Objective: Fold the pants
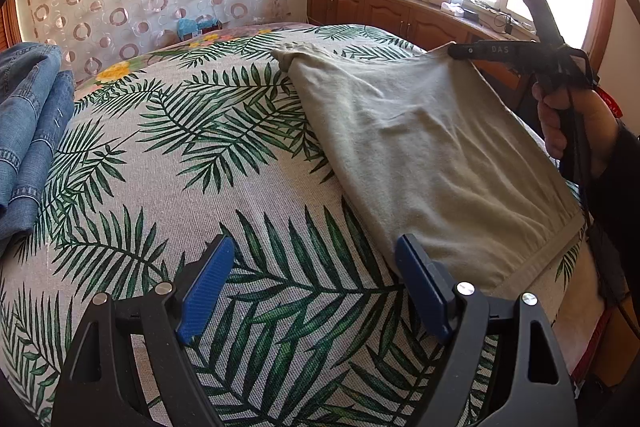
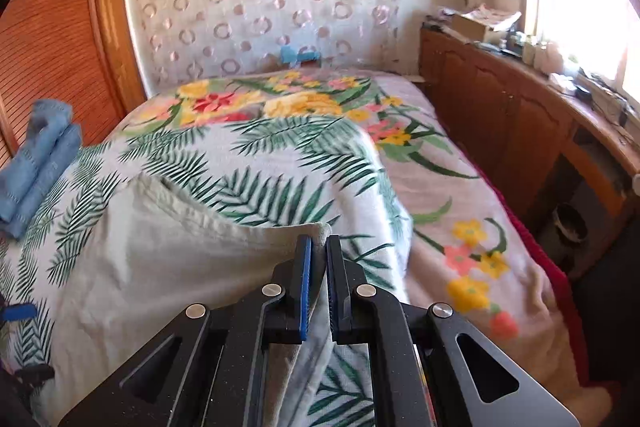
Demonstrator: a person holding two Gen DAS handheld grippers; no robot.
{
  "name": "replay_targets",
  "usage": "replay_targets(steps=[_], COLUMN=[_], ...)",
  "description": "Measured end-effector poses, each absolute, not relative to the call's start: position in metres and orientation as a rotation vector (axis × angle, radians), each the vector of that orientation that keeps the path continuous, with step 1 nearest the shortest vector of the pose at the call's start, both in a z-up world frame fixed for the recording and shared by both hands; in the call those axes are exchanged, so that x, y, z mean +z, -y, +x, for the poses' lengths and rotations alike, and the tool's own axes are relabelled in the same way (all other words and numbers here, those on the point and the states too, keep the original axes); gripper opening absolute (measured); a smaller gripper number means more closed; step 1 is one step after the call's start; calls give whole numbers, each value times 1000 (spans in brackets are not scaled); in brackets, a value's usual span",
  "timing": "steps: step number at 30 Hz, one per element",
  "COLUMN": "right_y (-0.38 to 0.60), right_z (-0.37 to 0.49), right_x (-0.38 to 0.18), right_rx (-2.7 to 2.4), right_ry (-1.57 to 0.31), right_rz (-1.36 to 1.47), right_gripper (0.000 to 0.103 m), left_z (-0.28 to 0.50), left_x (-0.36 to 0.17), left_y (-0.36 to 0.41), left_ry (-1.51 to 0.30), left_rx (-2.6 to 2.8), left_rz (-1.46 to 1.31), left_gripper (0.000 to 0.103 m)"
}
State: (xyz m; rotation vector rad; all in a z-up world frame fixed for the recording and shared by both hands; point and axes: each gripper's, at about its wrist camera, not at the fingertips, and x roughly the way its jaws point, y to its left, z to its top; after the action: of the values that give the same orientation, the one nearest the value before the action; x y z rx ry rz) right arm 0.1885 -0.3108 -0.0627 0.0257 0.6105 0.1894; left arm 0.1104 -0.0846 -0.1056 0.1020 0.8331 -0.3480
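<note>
Pale grey-green pants [image 1: 432, 155] lie on a palm-leaf-printed bedspread [image 1: 224, 155] (green on off-white), beside blue jeans [image 1: 28, 131].

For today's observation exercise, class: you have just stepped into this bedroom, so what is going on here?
A person is folding grey-beige pants on a bed with a palm-leaf cover, using a handheld gripper in each hand. The right gripper is shut on a corner of the pants and lifts that edge off the bed. The left gripper is open beside the near hem, holding nothing. Folded jeans lie apart at the bed's left edge.
</note>
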Motion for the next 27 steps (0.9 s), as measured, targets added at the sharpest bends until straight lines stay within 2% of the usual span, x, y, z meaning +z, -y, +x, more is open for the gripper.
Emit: replay_targets(steps=[8,10,14,16,18,20,27], right_y=[313,312,311,309,305,301,310], right_z=[188,187,168,148,126,100,38], right_x=[-68,-64,-56,-56,-58,-64,-79], right_rx=[166,156,177,203,227,251,274], right_ry=[-639,-660,-648,-651,-648,-647,-662], right_rz=[10,-2,-7,-15,-32,-52,-20], right_gripper=[6,18,21,28,47,54,54], left_z=[110,111,111,111,111,111,111], left_x=[-105,-105,-105,-105,-105,-105,-105], left_y=[85,85,85,85,85,85,85], left_ry=[-833,-834,-833,-834,-834,-834,-834], left_rx=[-348,-348,-348,-348,-349,-348,-349], left_rz=[103,101,102,102,101,102,101], left_gripper=[84,84,84,84,84,84,84])
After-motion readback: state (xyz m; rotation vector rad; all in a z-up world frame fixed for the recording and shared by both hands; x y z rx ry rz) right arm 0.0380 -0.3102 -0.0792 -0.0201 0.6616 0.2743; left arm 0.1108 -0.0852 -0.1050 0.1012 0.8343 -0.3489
